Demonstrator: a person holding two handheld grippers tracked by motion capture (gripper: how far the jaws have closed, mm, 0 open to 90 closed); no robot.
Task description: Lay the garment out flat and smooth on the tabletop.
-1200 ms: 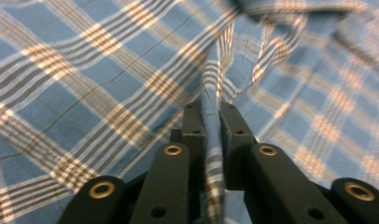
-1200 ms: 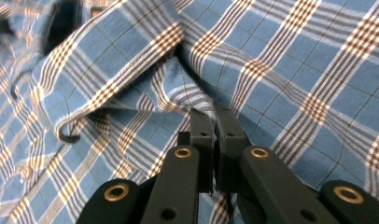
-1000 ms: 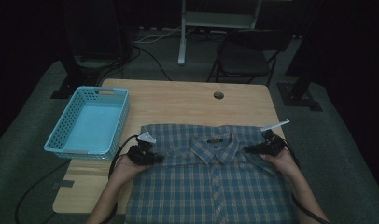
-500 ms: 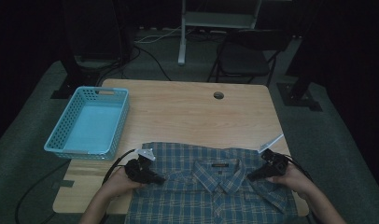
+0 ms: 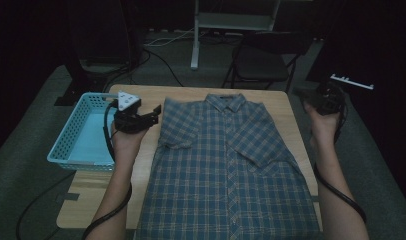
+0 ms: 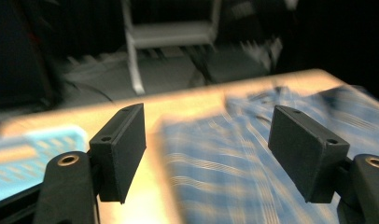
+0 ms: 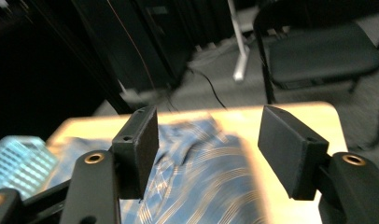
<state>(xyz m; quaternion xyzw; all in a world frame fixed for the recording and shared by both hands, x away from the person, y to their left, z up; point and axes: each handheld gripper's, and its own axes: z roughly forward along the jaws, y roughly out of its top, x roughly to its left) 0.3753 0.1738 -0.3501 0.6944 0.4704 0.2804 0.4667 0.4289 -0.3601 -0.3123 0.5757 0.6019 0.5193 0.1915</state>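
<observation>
Presently I count one shirt [image 5: 231, 170], one basket [image 5: 78, 132], two grippers: left gripper [image 5: 153, 114] and right gripper [image 5: 303, 95] spread empty, shirt mid-frame between them, untouched.

Blue basket [image 5: 83, 135] at table [image 5: 191, 95] left; chair [image 5: 263, 57] behind.

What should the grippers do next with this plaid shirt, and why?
Probably bring the left gripper down onto the near sleeve to begin a fold. The plaid shirt lies spread flat, collar away, on the table; both grippers are open and empty, the right gripper off the table's edge.
</observation>
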